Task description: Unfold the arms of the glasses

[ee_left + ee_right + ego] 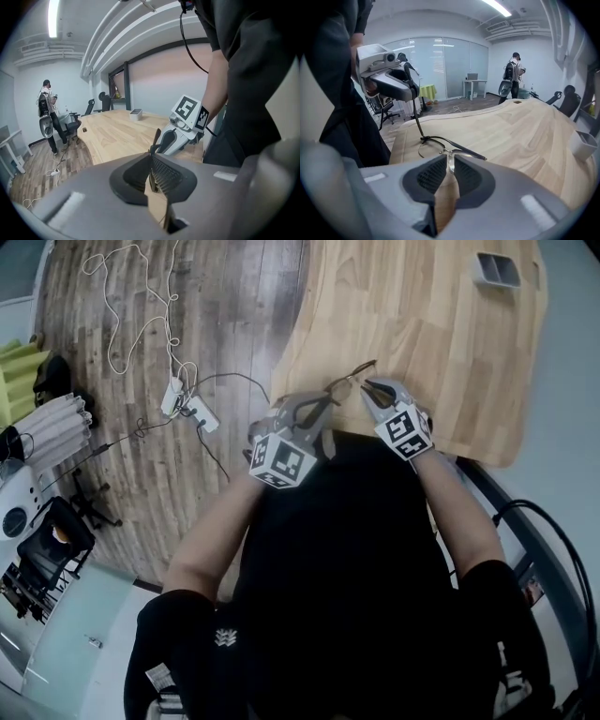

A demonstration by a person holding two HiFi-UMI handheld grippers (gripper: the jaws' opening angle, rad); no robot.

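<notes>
Thin dark-framed glasses (354, 373) hang just above the near edge of the light wooden table (422, 324), held between both grippers. My left gripper (330, 397) is shut on the end of one arm (155, 140), which sticks up out of its pads. In the right gripper view that arm (417, 112) rises steeply from the frame's hinge to the left gripper (411, 77). My right gripper (367, 388) is shut on the front frame (436, 139) near the bridge. The other arm (471, 152) runs off to the right along the frame.
A small white tray (497, 270) sits at the table's far end. A power strip (183, 401) with cables lies on the wooden floor to the left. A person (47, 115) stands far off beside office chairs (74, 125).
</notes>
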